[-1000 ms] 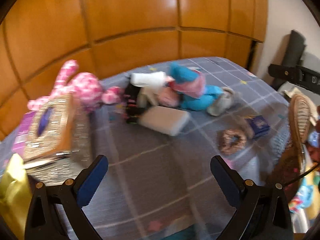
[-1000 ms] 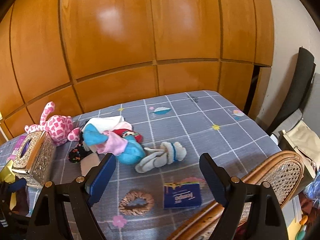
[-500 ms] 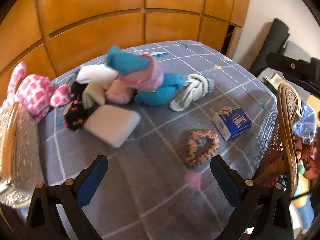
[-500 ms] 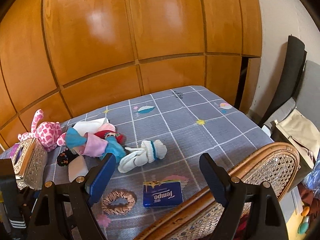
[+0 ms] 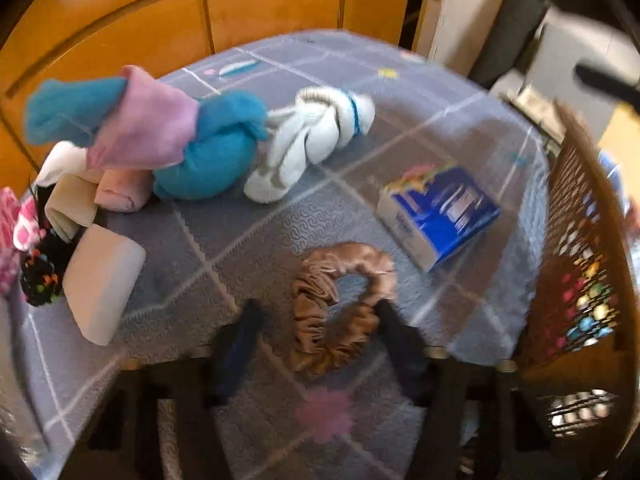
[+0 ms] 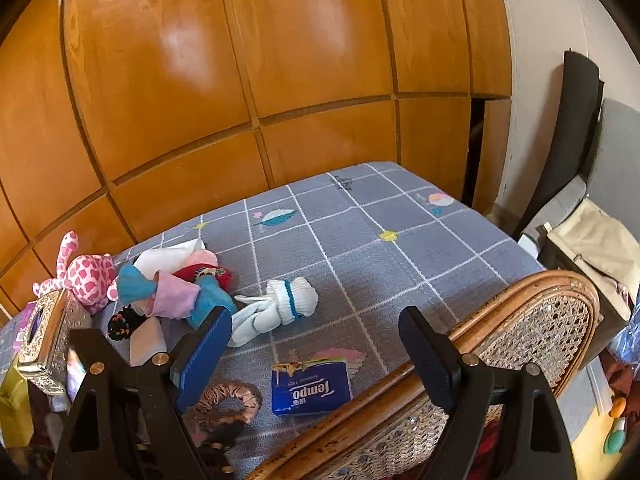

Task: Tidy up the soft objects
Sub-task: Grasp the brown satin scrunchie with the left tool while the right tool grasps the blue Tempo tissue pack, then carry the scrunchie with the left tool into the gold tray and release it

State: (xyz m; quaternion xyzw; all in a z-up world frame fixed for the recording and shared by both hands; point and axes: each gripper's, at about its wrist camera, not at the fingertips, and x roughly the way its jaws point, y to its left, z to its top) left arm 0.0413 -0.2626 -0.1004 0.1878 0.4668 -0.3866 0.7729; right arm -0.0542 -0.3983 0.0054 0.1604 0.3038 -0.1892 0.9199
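Left gripper (image 5: 320,332) has swung down over the table since a second ago; the scrunchie, then at 3 o'clock and far off, now sits right between its fingers. Jaws are closing around the brown scrunchie (image 5: 340,312); the frame is blurred, so pad contact can't be confirmed. Right gripper (image 6: 316,344) barely shifted, jaws wide apart, nothing between them, hovering over the rattan chair back (image 6: 520,340).

Readable text: only "Tempo" on the blue tissue pack (image 6: 310,392), upside down in the right view. That pack lies at 2 o'clock from the scrunchie in the left view, apart from it.

Counts on the grey checked tablecloth (image 6: 400,240):
- 1 scrunchie
- 1 tissue pack
- 1 white sock bundle with blue stripe (image 6: 280,308), at 12 o'clock from the scrunchie
- 1 blue-and-pink cloth bundle (image 5: 160,136), touching the sock bundle
- 1 white pad (image 5: 100,284), at 9 o'clock
- 1 pink spotted plush (image 6: 84,276), far left
- 1 ornate tissue box (image 6: 44,336)
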